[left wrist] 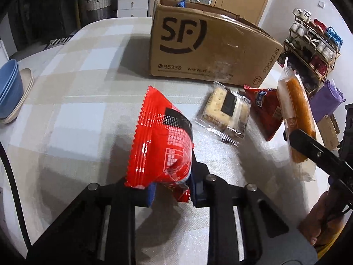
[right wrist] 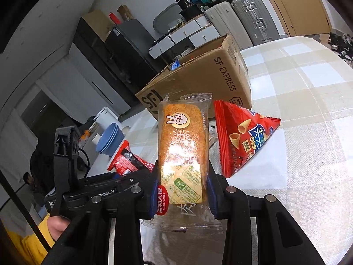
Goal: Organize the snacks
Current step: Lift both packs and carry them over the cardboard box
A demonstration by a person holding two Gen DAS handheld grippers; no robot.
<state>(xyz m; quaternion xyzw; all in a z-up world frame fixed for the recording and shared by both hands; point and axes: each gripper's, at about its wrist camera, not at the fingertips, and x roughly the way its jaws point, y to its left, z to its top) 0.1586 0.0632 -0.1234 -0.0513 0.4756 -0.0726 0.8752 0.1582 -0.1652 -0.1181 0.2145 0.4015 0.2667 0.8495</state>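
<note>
Left gripper is clenched on the lower edge of a red snack packet, which stands up off the bench, clear for carrying. Right gripper grasps a clear-wrapped bread roll across its width near the lower end, so the long pack stands upright. The open cardboard box, with a blue packet showing at its rim, sits at 12 o'clock from the left gripper, the likely destination. A cracker pack and a red cone-crisp bag lie on the bench just in front of the box, at 1–2 o'clock, not yet sorted.
</note>
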